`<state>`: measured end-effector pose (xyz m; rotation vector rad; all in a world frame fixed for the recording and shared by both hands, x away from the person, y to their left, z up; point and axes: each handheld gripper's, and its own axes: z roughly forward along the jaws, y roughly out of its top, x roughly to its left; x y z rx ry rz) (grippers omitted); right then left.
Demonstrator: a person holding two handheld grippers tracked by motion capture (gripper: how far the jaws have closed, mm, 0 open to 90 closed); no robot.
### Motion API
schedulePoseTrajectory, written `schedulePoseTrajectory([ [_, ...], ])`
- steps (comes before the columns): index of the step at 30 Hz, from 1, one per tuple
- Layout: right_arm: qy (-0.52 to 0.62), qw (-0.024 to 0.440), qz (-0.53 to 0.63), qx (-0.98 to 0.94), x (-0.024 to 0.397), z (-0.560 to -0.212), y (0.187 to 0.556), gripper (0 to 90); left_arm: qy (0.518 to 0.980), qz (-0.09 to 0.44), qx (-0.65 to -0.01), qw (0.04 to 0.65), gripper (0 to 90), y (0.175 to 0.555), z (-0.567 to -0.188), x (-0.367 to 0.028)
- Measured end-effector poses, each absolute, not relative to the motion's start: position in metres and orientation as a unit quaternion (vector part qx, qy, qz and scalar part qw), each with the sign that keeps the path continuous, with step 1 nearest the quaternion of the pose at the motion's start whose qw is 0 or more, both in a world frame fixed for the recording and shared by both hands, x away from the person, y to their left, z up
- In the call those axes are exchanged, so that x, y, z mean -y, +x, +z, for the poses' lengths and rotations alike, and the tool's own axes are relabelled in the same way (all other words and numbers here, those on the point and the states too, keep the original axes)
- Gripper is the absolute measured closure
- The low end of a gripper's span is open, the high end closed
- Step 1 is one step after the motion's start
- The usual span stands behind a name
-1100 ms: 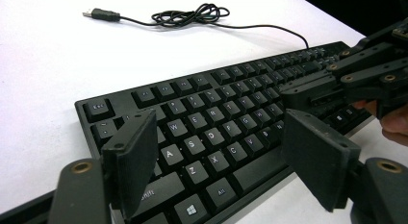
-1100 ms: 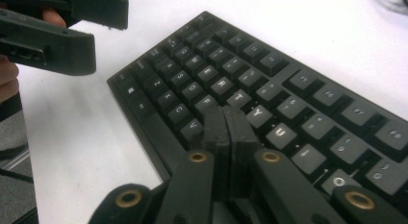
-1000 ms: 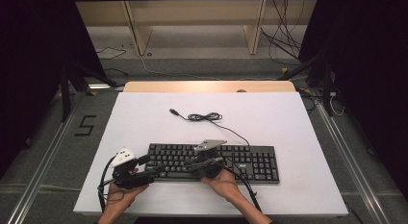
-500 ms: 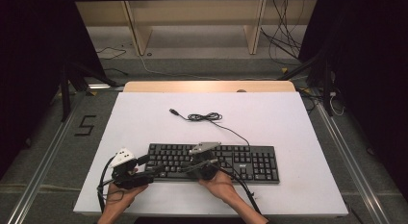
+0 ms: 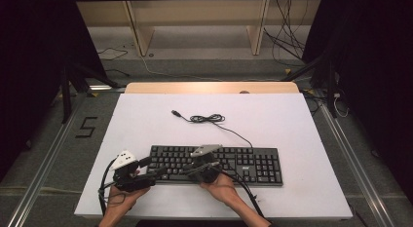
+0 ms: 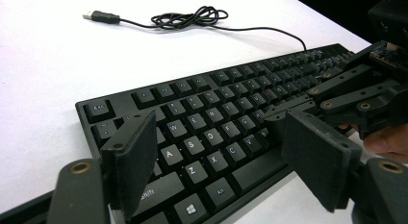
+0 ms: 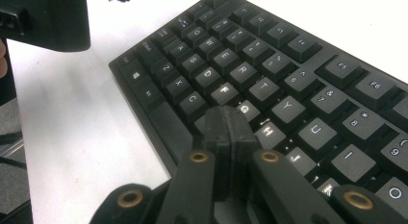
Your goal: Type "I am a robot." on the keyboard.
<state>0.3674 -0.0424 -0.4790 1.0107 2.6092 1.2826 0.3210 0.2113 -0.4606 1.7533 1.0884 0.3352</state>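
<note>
Jaws of my right gripper (image 7: 226, 123) pressed together, tips down on keyboard (image 5: 243, 161) near the G/V keys. My left gripper (image 6: 221, 152) is spread wide at kbd's left front corner, gripping nothing. Kbd lies flat near table (image 5: 302, 120) front edge; its cable (image 5: 207, 119) is coiled behind it.

Bright, even overhead light falls on the white table (image 5: 292, 134), while the surroundings sink into near black. Shadows are soft and short. The gripper views are grainy; their near jaws are blurred, and the keyboard (image 7: 269, 84) keycaps show pale glare.
</note>
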Motion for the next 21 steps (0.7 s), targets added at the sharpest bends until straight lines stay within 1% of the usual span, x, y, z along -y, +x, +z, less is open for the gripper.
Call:
schedulePoseTrajectory([
  [21, 0.328, 0.032, 0.408, -0.851, 0.0399, -0.4847, 0.3667, 90.0, 0.725, 0.14, -0.451, 0.501, 27.9, 0.3211, -0.4606, -0.2116],
])
